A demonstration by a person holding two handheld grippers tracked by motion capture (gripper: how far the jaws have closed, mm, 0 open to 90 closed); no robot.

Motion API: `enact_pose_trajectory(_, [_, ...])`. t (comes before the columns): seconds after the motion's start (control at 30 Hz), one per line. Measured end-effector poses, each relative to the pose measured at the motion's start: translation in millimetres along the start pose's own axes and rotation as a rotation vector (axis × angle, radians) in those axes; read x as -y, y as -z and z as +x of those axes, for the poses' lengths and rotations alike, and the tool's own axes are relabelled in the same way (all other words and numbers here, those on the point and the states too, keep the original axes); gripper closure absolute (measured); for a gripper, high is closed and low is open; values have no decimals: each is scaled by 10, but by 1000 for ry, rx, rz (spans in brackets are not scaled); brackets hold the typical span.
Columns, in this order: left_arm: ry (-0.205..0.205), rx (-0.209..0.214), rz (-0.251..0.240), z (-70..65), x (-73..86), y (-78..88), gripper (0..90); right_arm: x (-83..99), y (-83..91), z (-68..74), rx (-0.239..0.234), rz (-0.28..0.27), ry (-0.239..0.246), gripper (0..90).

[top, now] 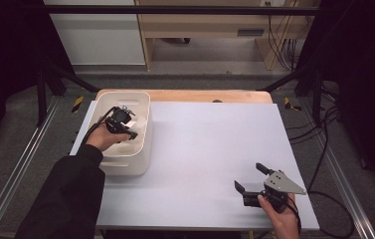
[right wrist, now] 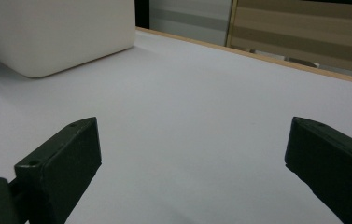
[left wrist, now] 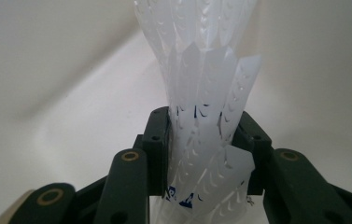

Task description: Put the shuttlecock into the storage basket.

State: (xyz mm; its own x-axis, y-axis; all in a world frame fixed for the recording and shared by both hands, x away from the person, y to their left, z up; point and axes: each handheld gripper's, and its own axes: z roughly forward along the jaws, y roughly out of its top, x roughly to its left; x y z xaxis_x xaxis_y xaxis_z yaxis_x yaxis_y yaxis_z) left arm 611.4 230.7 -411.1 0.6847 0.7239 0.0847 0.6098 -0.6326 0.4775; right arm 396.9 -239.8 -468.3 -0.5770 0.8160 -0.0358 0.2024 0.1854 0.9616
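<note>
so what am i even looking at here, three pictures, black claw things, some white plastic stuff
There is no robot here. A person sits at a table and holds a hand-worked two-jaw tool in each hand.

The high view looks down from above the person. The left gripper reaches into a white plastic bin at the table's left. The right gripper rests over the pale grey table top with its black jaws wide apart and nothing between them.

The other two pictures come from small cameras riding on the tools, looking along their jaws. In the left gripper view the jaws press from both sides on a translucent white plastic piece made of overlapping feather-like strips, with some blue print low down; what it is exactly I cannot tell. The right gripper view looks across the bare table toward the bin.
</note>
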Motion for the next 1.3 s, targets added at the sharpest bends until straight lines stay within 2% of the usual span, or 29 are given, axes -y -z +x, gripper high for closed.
enact_pose_trajectory(0.13, [-12, -7, 1, -8, -2, -12, 570, -1, 1, 0, 1, 0, 1, 37])
enact_pose_trajectory(0.27, [6, -37, -25, 0, -15, -17, 395, 0, -1, 1, 0, 1, 0, 37])
enact_pose_trajectory(0.4, [43, -53, -100, 11, -53, 53, 230, -2, 4, -5, 1, -2, 0, 37])
enact_pose_trajectory(0.57, [56, -92, -178, -27, -101, 186, 127, -3, 5, -5, 1, -3, 1, 37])
enact_pose_trajectory(0.93, [97, -135, -413, -88, -134, 541, 67, -6, 11, -8, 2, -6, 1, 37])
enact_pose_trajectory(1.13, [95, -136, -524, -162, -141, 703, 60, -8, 13, -5, 2, -7, 2, 36])
enact_pose_trajectory(1.3, [78, -136, -602, -249, -152, 812, 60, -8, 15, -6, 3, -7, -1, 36])
